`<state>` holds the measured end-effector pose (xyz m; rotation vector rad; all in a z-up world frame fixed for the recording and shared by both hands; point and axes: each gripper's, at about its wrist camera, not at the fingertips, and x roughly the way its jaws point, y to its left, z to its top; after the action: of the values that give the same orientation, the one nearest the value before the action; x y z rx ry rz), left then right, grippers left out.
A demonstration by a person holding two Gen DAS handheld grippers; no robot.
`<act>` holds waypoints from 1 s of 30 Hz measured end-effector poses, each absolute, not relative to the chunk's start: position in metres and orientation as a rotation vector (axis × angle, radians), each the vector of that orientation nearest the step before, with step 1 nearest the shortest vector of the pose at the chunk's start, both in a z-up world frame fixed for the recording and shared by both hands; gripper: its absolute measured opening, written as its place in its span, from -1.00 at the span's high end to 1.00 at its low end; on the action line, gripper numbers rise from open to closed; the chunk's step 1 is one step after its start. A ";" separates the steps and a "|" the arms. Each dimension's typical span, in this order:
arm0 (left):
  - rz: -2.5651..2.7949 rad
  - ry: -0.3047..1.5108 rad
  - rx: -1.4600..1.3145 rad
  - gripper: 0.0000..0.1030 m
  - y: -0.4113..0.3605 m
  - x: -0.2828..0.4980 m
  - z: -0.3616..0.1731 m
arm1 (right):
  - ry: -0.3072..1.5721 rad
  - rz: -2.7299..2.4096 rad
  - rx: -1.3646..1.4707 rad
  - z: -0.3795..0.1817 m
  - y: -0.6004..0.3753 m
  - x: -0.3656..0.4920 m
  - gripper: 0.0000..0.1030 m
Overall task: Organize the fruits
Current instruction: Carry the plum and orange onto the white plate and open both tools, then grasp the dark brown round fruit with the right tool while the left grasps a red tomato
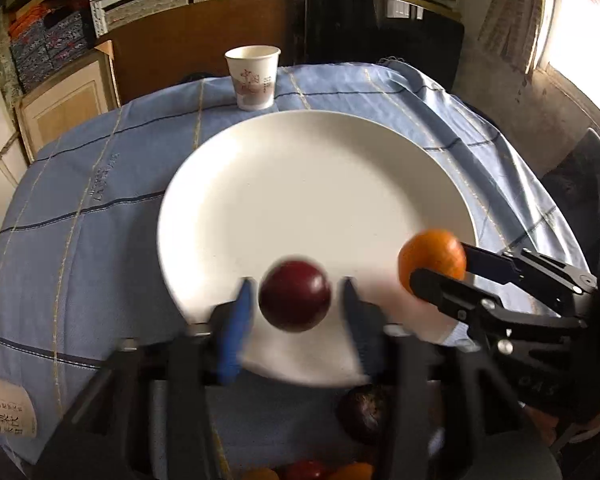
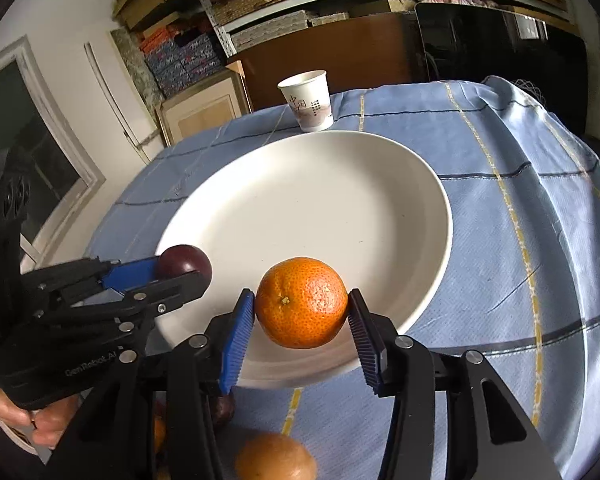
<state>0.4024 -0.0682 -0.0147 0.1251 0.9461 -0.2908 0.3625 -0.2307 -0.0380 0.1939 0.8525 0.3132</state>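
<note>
A dark red plum (image 1: 295, 296) hangs between the blue pads of my left gripper (image 1: 297, 280) over the near rim of the white plate (image 1: 300, 180). Gaps show on both sides of the plum, so the gripper is open. My right gripper (image 2: 302, 294) is shut on an orange (image 2: 302, 302), both pads against its sides, just above the plate (image 2: 320, 200) near its front edge. Seen from the left wrist, the right gripper (image 1: 440, 262) and the orange (image 1: 432, 252) are at the plate's right rim. The right wrist view has the left gripper (image 2: 180, 276) and plum (image 2: 184, 264) at the plate's left rim.
A paper cup (image 1: 254, 78) stands upright behind the plate on the blue checked tablecloth (image 2: 500, 240). Close to me, below the grippers, lie a dark fruit (image 1: 364, 412), another orange (image 2: 276, 460) and more fruit (image 1: 300, 470). A hand (image 2: 40, 420) holds the left gripper.
</note>
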 end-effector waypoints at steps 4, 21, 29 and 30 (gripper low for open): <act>-0.244 0.853 0.114 -0.57 -0.059 0.382 0.006 | 0.794 0.320 0.206 -0.024 -0.236 0.350 -0.35; -0.056 0.763 0.085 -0.91 0.022 0.239 -0.015 | 0.743 0.312 0.218 -0.025 -0.254 0.257 -0.79; -0.029 0.802 0.018 -0.91 0.059 0.205 -0.035 | 0.827 0.464 0.243 -0.028 -0.253 0.233 -0.82; -0.023 0.806 0.013 -0.91 0.061 0.204 -0.036 | 0.849 0.487 0.247 -0.031 -0.251 0.231 -0.82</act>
<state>0.2041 0.0613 -0.0363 0.0135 0.8063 -0.0229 0.2306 -0.2507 -0.0312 0.2468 0.8490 0.4873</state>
